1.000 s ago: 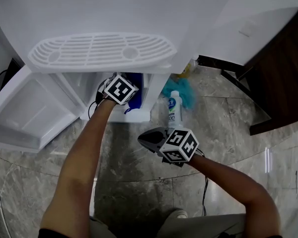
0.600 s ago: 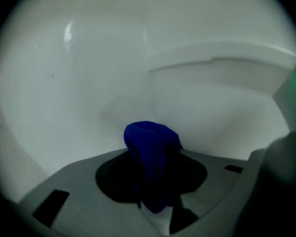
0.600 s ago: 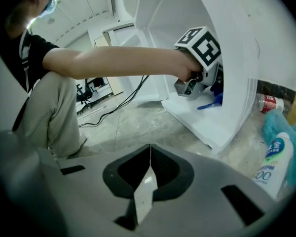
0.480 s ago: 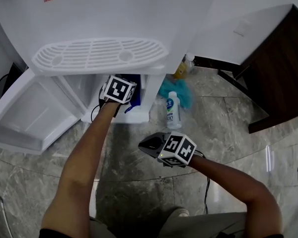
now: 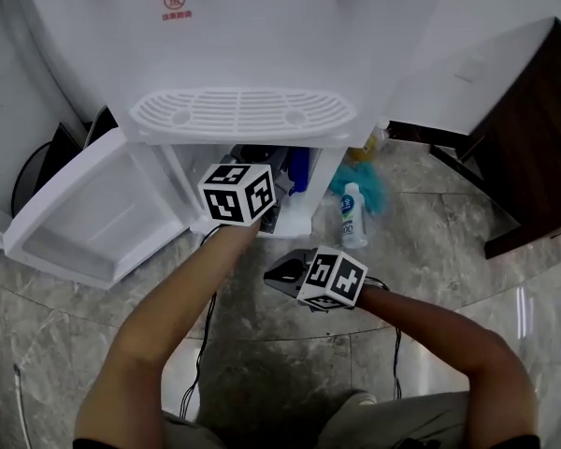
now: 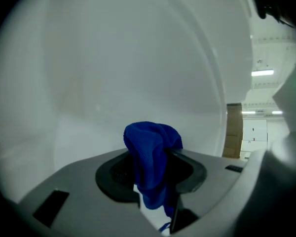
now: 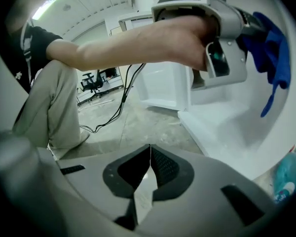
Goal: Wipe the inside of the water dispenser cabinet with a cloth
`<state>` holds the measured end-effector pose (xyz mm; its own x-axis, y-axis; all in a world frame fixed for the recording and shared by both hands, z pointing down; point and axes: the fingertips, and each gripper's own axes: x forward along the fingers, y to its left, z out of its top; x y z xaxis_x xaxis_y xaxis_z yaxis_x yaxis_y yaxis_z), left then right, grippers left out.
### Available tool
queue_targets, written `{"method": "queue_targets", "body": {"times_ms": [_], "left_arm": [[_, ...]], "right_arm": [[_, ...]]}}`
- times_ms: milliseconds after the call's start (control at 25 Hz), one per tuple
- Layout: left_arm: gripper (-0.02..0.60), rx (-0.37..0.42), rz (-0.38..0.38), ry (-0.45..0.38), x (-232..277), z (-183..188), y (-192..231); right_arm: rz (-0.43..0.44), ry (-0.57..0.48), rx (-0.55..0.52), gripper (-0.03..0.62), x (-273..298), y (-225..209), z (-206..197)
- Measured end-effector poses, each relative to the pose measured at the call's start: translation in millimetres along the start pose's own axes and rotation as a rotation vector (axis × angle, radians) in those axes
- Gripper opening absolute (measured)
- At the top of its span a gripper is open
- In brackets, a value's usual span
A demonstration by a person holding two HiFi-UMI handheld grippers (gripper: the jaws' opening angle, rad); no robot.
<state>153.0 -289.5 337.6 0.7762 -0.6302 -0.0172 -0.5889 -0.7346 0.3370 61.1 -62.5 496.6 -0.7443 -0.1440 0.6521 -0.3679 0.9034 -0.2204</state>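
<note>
2 grippers show: the left gripper (image 6: 150,174) has its fingers pinching a blue cloth (image 6: 150,147) at the open cabinet (image 5: 325,185) mouth; the right gripper (image 7: 149,157), fingers pressed together and empty, hovers over the floor (image 5: 262,344).

Likely an office: a white water dispenser (image 5: 262,36) on a grey marble floor (image 5: 290,363), a swivel chair (image 7: 92,83) beyond, strip lights (image 6: 262,73) overhead.

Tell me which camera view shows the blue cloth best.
The left gripper view: the blue cloth sits centre frame, pinched in the left hand-held gripper. The right gripper view shows it from the side, dangling at the frame's edge. The head view shows only a blue sliver past that gripper.
</note>
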Motion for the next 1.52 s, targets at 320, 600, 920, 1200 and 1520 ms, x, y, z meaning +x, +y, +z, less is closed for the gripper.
{"method": "queue_targets", "body": {"times_ms": [320, 600, 920, 1200, 1520], "left_arm": [[0.141, 0.292, 0.020, -0.173, -0.6, 46.1, -37.8], [0.140, 0.332, 0.120, -0.135, 30.6, 53.5, -13.0], [0.137, 0.339, 0.216, -0.130, 44.5, 55.3, 1.7], [0.137, 0.371, 0.162, -0.194, 28.0, 54.7, -18.1], [0.137, 0.287, 0.163, -0.226, 57.2, 63.0, 11.9]], "right_arm": [[0.024, 0.079, -0.044, -0.002, -1.4, 15.6, -17.2], [0.000, 0.093, -0.027, -0.002, -14.2, 3.1, -34.6], [0.005, 0.110, -0.025, -0.002, -24.0, 12.8, -52.5], [0.021, 0.104, -0.046, -0.002, -19.5, 13.2, -49.2], [-0.009, 0.091, -0.019, -0.002, -33.6, 5.4, -64.0]]}}
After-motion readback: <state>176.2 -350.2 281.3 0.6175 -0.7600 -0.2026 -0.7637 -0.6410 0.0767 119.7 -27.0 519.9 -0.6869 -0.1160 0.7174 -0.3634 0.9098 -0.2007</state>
